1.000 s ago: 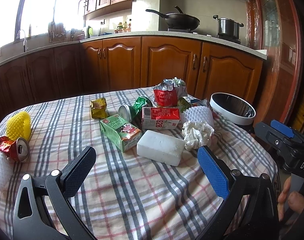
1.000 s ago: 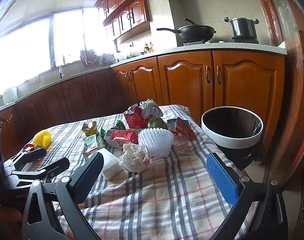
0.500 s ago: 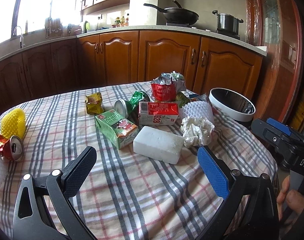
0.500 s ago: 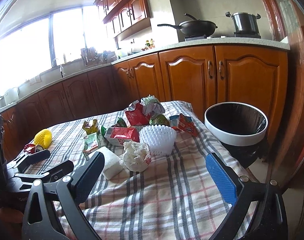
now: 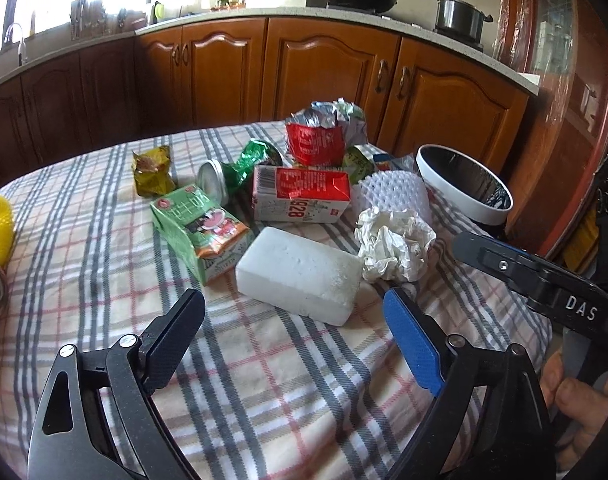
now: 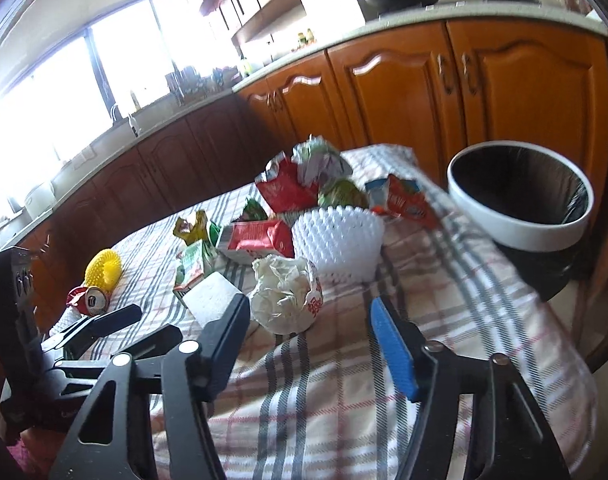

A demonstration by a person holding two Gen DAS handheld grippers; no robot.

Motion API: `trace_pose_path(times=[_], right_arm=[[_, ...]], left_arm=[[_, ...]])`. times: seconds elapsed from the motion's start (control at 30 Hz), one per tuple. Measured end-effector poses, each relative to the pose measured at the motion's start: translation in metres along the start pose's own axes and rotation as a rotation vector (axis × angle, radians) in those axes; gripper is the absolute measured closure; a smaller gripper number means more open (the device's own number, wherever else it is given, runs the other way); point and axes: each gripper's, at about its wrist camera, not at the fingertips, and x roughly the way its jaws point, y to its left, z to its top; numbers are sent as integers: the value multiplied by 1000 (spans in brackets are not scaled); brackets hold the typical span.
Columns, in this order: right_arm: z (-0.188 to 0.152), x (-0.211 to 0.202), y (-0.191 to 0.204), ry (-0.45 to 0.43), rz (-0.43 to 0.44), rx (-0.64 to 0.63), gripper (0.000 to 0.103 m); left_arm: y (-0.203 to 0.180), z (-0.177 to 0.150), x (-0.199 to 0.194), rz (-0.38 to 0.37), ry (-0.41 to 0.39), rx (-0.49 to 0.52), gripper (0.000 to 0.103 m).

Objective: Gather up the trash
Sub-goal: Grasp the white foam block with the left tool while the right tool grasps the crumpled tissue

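Note:
Trash lies on a plaid-clothed table (image 5: 284, 380). A white foam block (image 5: 300, 276) sits just ahead of my open, empty left gripper (image 5: 296, 312). A crumpled white paper ball (image 6: 284, 294) lies just ahead of my open, empty right gripper (image 6: 309, 314); it also shows in the left wrist view (image 5: 393, 242). Behind are a green carton (image 5: 202, 230), a red-and-white carton (image 5: 302, 196), white foam netting (image 6: 337, 238), a red foil bag (image 5: 315, 142) and a crushed can (image 5: 214, 180). The white-rimmed bin (image 6: 521, 196) stands off the table's right edge.
A yellow foam net (image 6: 104, 270) and a red can (image 6: 90, 302) lie at the table's left. A yellow-green wrapper (image 5: 152, 170) lies at the back. Wooden cabinets (image 5: 323, 76) and a counter with a wok run behind. The right gripper's fingers (image 5: 543, 276) show at right in the left view.
Both grippers have moved forward and lower toward the trash. The right gripper has tilted and closed in on the paper ball; the left has neared the foam block. Both stay open.

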Motion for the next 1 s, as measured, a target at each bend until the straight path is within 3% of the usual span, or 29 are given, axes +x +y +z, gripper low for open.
trace_pose_path(times=[0.2, 0.3, 0.37, 0.43, 0.6, 0.77, 1.0], right_arm=[[4, 30, -10, 78, 49, 37, 54], [5, 44, -14, 110, 69, 51, 58], [5, 51, -16, 129, 94, 58, 77], [4, 54, -17, 136, 96, 59, 88], [1, 47, -20, 120, 110, 58, 93], [0, 31, -24, 93, 110, 71, 94], [1, 8, -30, 55, 100, 84, 94]], left_arm=[[4, 6, 30, -26, 96, -66, 19], [9, 8, 43, -60, 137, -106, 28], [9, 9, 48, -87, 147, -119, 37], [5, 8, 47, -85, 130, -103, 42], [0, 8, 44, -91, 109, -72, 56], [1, 8, 33, -107, 96, -53, 78], [-5, 8, 18, -127, 64, -27, 86]])
